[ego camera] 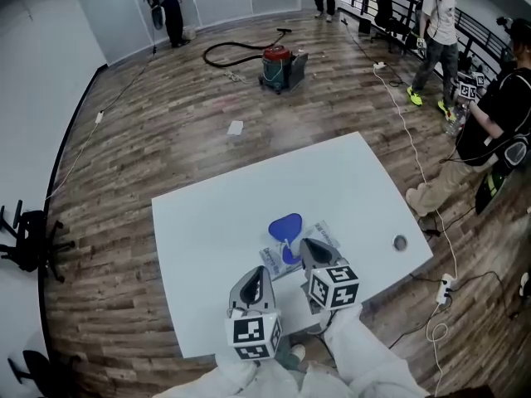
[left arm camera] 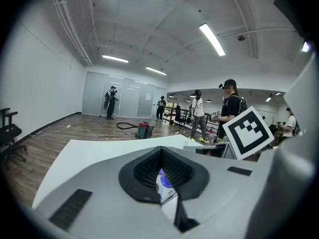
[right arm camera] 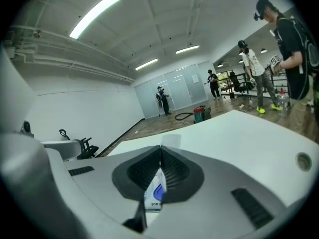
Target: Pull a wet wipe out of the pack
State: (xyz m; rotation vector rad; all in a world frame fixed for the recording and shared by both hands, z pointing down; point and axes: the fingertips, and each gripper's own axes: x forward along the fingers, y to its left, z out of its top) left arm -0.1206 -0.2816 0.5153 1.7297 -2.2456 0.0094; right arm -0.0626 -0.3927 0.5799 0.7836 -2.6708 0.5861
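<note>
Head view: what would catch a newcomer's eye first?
The wet wipe pack, blue flap raised, is at the white table's near side, with the left gripper and right gripper both shut on it. Beyond, a red vacuum stands on the wooden floor.

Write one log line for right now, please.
left gripper: shut on pack | right gripper: shut on pack | lid: open | under pack: white table

wood floor, white table, strip lights
</note>
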